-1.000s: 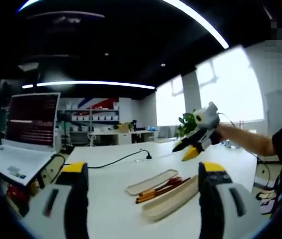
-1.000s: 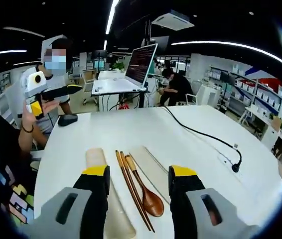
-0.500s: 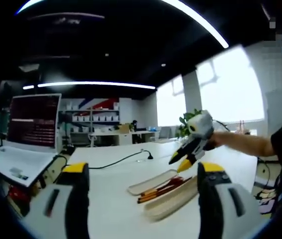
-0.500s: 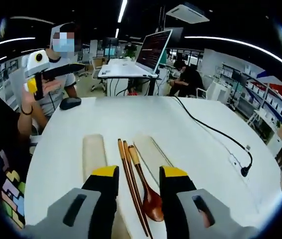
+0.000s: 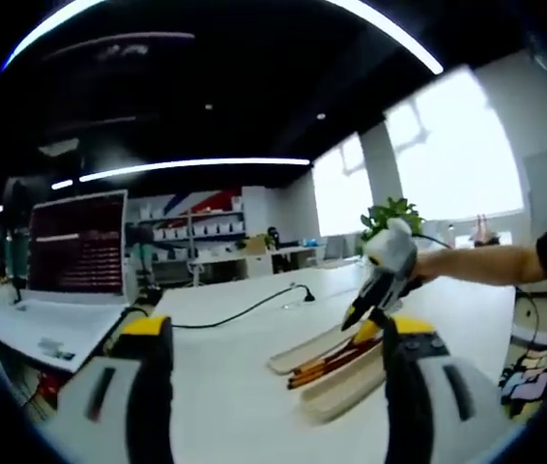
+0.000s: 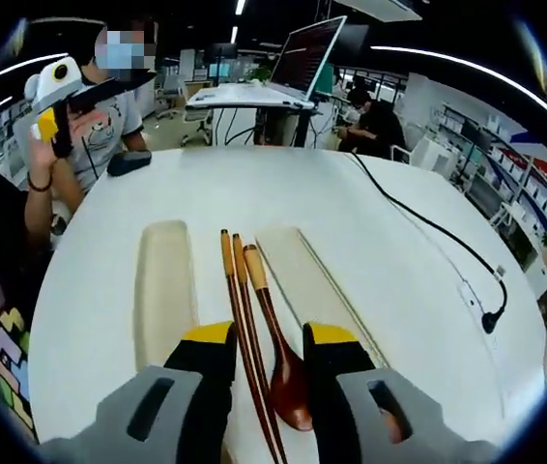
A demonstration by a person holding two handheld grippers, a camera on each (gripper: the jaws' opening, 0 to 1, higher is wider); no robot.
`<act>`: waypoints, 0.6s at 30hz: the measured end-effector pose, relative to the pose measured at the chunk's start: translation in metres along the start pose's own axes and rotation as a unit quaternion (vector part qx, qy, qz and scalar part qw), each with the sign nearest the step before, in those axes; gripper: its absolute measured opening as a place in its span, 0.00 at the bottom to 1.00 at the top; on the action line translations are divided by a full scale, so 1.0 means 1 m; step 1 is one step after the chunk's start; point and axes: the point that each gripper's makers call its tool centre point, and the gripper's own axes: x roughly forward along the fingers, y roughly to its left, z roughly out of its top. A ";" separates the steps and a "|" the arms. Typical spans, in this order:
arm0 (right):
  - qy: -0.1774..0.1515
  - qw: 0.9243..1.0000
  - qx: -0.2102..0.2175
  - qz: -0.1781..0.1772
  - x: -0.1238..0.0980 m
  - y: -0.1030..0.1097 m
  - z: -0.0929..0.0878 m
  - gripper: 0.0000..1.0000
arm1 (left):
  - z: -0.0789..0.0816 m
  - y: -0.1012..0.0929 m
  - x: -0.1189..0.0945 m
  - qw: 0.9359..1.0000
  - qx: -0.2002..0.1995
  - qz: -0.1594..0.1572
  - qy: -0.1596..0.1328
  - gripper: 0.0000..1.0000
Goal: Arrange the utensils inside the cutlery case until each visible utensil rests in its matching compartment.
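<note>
wooden spoon (image 6: pixel 278 362) and chopsticks (image 6: pixel 242 338) lying side by side on the white bench (image 6: pixel 351 222), between two long cream halves of the cutlery case (image 6: pixel 164 280): one tray at about 10 o'clock of the spoon bowl, the other half (image 6: pixel 314 285) at about 2 o'clock, touching or nearly touching the spoon handle. neither utensil seated in a compartment yet, so task judged barely begun.

right gripper (image 6: pixel 262 350) low over the utensils, jaws parted a little, straddling the chopsticks and the spoon's neck, clamped on nothing yet as far as can be told. held that way presumably to close across the thin shafts from both sides; narrow gap leaves little slack, so risk of pinching spoon and sticks together, or rolling a stick away.

left gripper (image 5: pixel 273 338) raised well clear, jaws spread wide and empty, looking across the bench at the case from the far side, with the right gripper (image 5: pixel 375 300) seen at 2 o'clock dipping toward the sticks. kept back probably to leave room and keep everything in sight. black cable (image 6: pixel 428 232) running along the bench at 3 o'clock, well apart from the case.
</note>
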 end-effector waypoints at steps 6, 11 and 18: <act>0.009 1.000 -0.001 0.014 0.011 0.003 0.001 0.24 | -0.004 0.003 0.001 1.000 -0.006 0.004 0.005 0.95; 0.031 0.999 0.001 0.018 0.018 0.001 0.001 0.20 | -0.003 -0.008 0.002 1.000 0.003 -0.002 0.010 0.95; 0.069 0.997 -0.015 0.033 0.022 0.007 -0.003 0.19 | -0.009 -0.011 0.005 1.000 0.003 -0.013 0.023 0.94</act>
